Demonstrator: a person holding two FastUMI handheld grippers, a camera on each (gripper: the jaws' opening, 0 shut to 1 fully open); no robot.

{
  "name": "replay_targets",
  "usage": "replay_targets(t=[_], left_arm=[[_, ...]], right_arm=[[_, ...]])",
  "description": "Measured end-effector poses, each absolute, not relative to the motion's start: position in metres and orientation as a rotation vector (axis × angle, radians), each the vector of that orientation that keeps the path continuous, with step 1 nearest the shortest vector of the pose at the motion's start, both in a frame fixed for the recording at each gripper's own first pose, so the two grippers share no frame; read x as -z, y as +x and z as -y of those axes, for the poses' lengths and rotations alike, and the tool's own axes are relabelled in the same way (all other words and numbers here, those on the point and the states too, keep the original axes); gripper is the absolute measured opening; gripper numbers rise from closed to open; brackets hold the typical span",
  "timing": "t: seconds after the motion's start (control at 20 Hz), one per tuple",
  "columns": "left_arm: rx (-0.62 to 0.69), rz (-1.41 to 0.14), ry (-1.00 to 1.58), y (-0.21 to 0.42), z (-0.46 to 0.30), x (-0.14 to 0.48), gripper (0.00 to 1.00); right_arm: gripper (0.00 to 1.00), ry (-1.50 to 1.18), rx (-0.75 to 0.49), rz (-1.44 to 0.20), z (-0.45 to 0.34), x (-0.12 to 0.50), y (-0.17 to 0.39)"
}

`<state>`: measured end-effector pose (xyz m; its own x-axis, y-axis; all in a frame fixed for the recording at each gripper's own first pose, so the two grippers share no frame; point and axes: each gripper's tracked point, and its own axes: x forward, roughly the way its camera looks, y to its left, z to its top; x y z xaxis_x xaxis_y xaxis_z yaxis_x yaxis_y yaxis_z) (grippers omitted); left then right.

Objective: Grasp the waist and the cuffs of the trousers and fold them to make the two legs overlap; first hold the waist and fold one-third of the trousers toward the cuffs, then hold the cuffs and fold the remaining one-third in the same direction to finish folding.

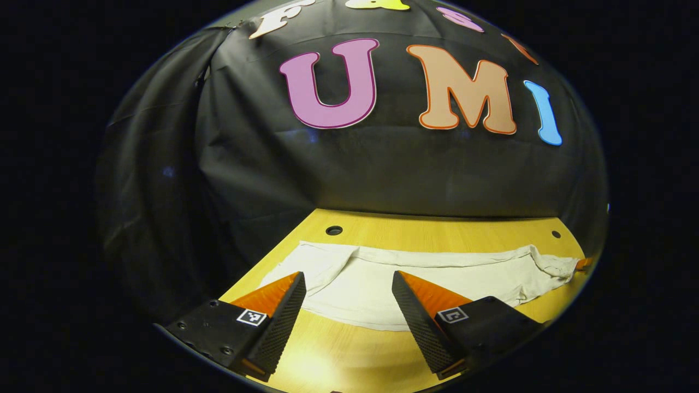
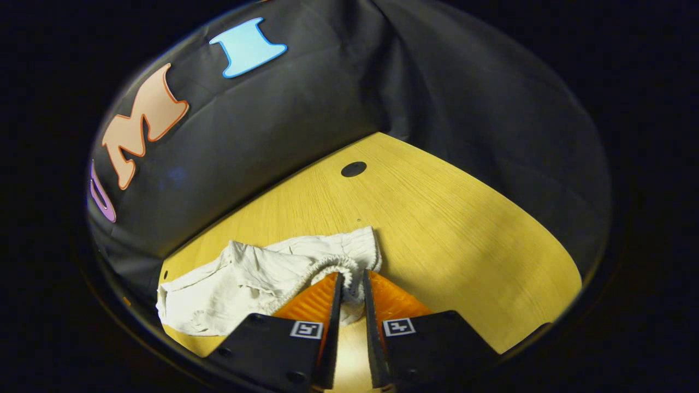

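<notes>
Cream-white trousers (image 1: 382, 284) lie flat along the wooden table (image 1: 437, 229) in the left gripper view. My left gripper (image 1: 348, 279) hovers open over their near edge, nothing between its fingers. In the right gripper view the trousers (image 2: 246, 284) are bunched, with the elastic waist (image 2: 338, 265) gathered at my fingertips. My right gripper (image 2: 352, 278) is shut on that waistband, the cloth pinched between both fingers near the table top.
The black cloth wall (image 1: 355, 169) closes the table's far side and corners. Round holes (image 1: 333, 230) sit in the table top near the back edge, one more hole (image 2: 354, 168) in the right gripper view. Bare wood (image 2: 464, 229) stretches to the right of the waist.
</notes>
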<state>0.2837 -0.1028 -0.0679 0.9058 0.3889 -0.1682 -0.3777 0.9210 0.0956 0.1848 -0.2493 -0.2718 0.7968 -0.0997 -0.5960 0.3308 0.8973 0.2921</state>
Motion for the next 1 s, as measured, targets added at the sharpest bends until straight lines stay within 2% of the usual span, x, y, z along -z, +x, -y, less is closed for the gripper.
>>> replay_targets(t=[0.05,0.35,0.4,0.65,1.0], left_arm=[[-0.393,-0.187,0.052,0.283,0.104,0.069,0.97],[-0.368,-0.180,0.017,0.280,0.099,0.073,0.97],[-0.362,-0.178,0.010,0.281,0.096,0.074,0.97],[-0.296,-0.172,-0.007,0.283,0.076,0.074,0.97],[-0.198,-0.180,-0.042,0.290,0.034,0.075,0.95]], right_arm=[[0.21,0.407,0.244,-0.610,0.249,0.272,0.186],[0.20,0.377,0.248,-0.530,0.240,0.239,0.186],[0.12,0.370,0.244,-0.511,0.237,0.233,0.188],[0.12,0.306,0.221,-0.435,0.203,0.189,0.183],[0.12,0.167,0.138,-0.344,0.088,0.129,0.183]])
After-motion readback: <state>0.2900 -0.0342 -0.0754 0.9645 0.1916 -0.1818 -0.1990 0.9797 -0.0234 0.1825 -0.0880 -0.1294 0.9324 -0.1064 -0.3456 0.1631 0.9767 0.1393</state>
